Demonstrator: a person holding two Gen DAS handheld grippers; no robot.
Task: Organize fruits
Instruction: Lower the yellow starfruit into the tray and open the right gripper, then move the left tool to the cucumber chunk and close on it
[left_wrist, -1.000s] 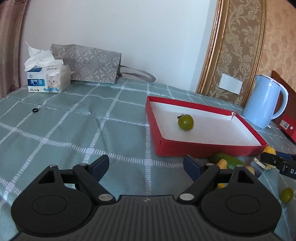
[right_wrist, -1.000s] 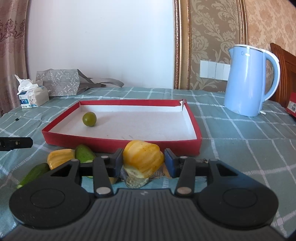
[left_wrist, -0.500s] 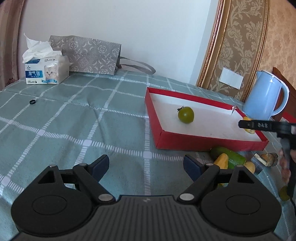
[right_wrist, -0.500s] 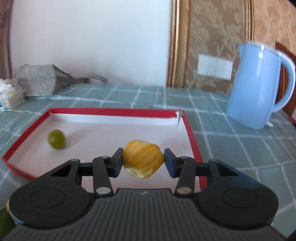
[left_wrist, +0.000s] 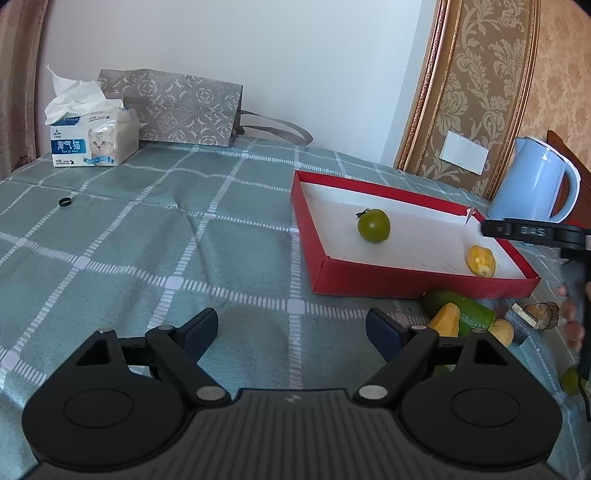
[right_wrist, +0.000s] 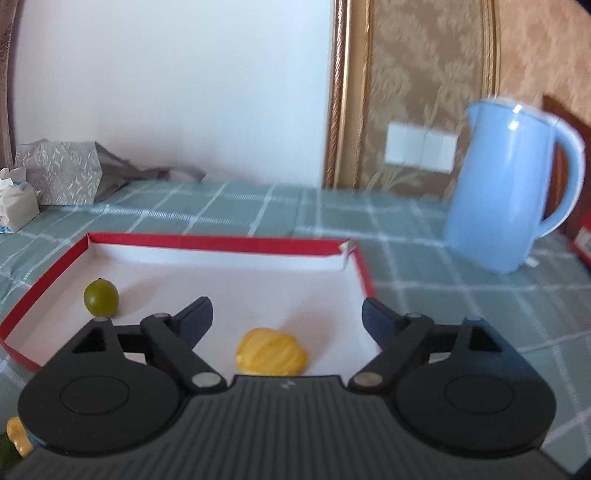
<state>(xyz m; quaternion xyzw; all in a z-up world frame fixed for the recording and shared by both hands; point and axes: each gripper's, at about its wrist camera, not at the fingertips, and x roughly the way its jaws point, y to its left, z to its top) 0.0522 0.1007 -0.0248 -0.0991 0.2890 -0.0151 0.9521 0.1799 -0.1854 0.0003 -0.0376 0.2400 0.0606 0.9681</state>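
Fruit sits in the red tray (right_wrist: 364, 275) now: a yellow ridged piece (right_wrist: 271, 351) lies on the white floor near the front right corner, and a small green round fruit (right_wrist: 101, 296) rests well apart from it toward the left side. The right gripper (right_wrist: 286, 317) hovers just over the yellow piece, its jaws having just been opening; they stand wide, nothing pressed between them. Outside the tray, against its near wall, lie a cucumber (left_wrist: 461, 308) and more yellow pieces (left_wrist: 447, 320) on the green checked tablecloth (left_wrist: 147, 240). The left gripper (left_wrist: 291, 328) hangs above the cloth, spread wide and empty. A blue kettle (right_wrist: 506, 195) stands beyond the tray's right corner, and a tissue box (left_wrist: 94, 138) stands far left.
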